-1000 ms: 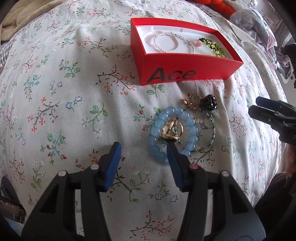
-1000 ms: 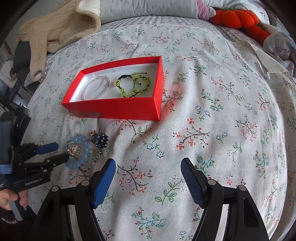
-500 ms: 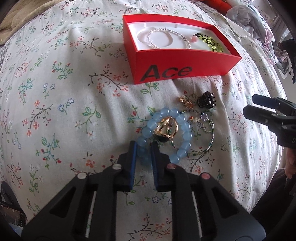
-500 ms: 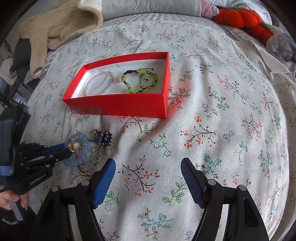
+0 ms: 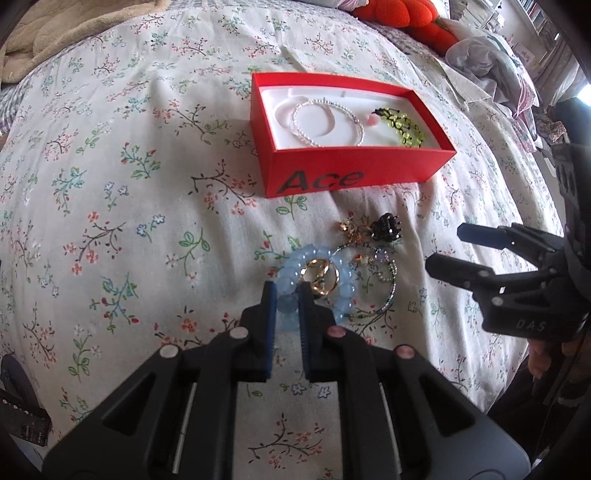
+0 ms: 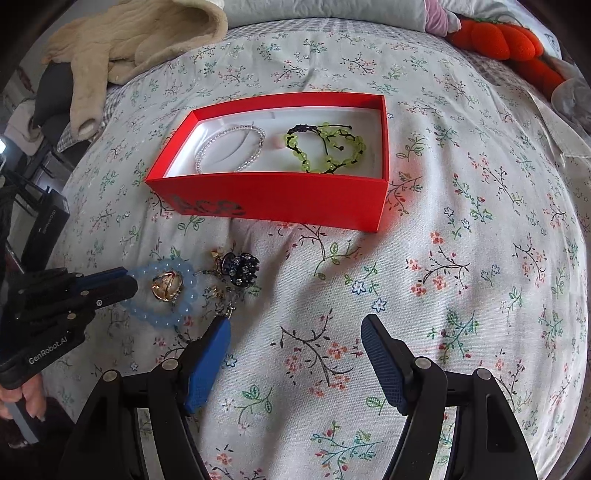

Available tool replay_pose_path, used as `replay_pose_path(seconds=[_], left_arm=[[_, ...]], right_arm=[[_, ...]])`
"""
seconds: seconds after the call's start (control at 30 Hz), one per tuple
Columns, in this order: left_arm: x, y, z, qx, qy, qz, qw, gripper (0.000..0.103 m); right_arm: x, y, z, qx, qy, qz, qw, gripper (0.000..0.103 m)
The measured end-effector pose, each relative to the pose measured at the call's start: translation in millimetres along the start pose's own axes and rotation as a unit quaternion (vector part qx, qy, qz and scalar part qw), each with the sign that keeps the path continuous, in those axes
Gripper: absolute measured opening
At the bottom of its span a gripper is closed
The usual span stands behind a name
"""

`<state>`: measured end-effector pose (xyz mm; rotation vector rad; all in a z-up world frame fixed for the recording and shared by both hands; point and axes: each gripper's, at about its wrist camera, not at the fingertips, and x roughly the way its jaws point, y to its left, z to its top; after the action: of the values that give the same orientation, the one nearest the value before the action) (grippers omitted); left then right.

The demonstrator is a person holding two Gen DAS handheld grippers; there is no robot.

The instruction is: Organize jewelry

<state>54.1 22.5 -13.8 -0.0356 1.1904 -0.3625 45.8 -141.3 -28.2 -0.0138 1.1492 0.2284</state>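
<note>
A light blue bead bracelet (image 5: 343,284) (image 6: 162,317) lies on the flowered bedspread with a gold ring (image 5: 320,275) (image 6: 167,286) inside its loop. My left gripper (image 5: 286,295) (image 6: 127,282) is shut on the bracelet's near edge. Beside it lie a dark hair claw (image 5: 386,227) (image 6: 242,269), a gold piece (image 5: 349,227) and a thin beaded bracelet (image 5: 384,291). The red box (image 5: 354,177) (image 6: 273,197) holds a clear bead bracelet (image 5: 325,120) (image 6: 231,147) and a green bead bracelet (image 5: 404,127) (image 6: 325,147). My right gripper (image 6: 295,336) (image 5: 448,249) is open and empty, right of the pile.
A cream blanket (image 6: 129,44) lies at the back left of the bed. An orange plush toy (image 6: 506,35) and grey clothes (image 5: 484,66) lie at the back right. The bed edge drops off on the left in the right wrist view.
My left gripper has closed from wide open onto the near edge of the blue bracelet. The right gripper has stayed open, shifting slightly toward the pile.
</note>
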Motion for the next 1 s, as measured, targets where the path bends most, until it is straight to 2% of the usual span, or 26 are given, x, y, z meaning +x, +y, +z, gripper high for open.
replay_pose_path(seconds=[0.2, 0.27, 0.37, 0.53, 0.63, 0.93, 1.0], left_arm=[[-19.2, -2.3, 2.7, -0.002, -0.024, -0.017, 0.9996, 0.013], [-24.1, -3.1, 4.0, -0.004, -0.029, -0.023, 0.9993, 0.013], [-30.3, -2.9, 5.1, -0.007, -0.037, -0.03, 0.9988, 0.013], [-38.0, -3.4, 6.2, -0.008, -0.048, -0.038, 0.9981, 0.013], [-42.9, -2.0, 6.1, -0.013, -0.054, -0.044, 0.9975, 0.013], [-52.0, 3.9, 7.6, -0.021, -0.067, -0.044, 0.9966, 0.013], [-52.4, 5.5, 7.6, -0.023, -0.068, -0.041, 0.9966, 0.013]], right_arm=[[1.4, 6.0, 2.2, 0.009, -0.004, 0.02, 1.0, 0.074], [1.8, 9.6, 3.9, 0.009, -0.005, 0.027, 1.0, 0.07], [4.3, 16.0, 6.5, 0.009, 0.0, 0.041, 0.999, 0.051], [14.5, 26.2, 8.9, 0.013, 0.018, 0.072, 0.997, 0.034], [22.0, 33.3, 8.5, 0.013, 0.03, 0.086, 0.996, 0.031], [42.4, 45.6, 7.4, 0.018, 0.051, 0.081, 0.995, 0.025], [44.3, 49.0, 6.6, 0.009, 0.052, 0.073, 0.996, 0.019]])
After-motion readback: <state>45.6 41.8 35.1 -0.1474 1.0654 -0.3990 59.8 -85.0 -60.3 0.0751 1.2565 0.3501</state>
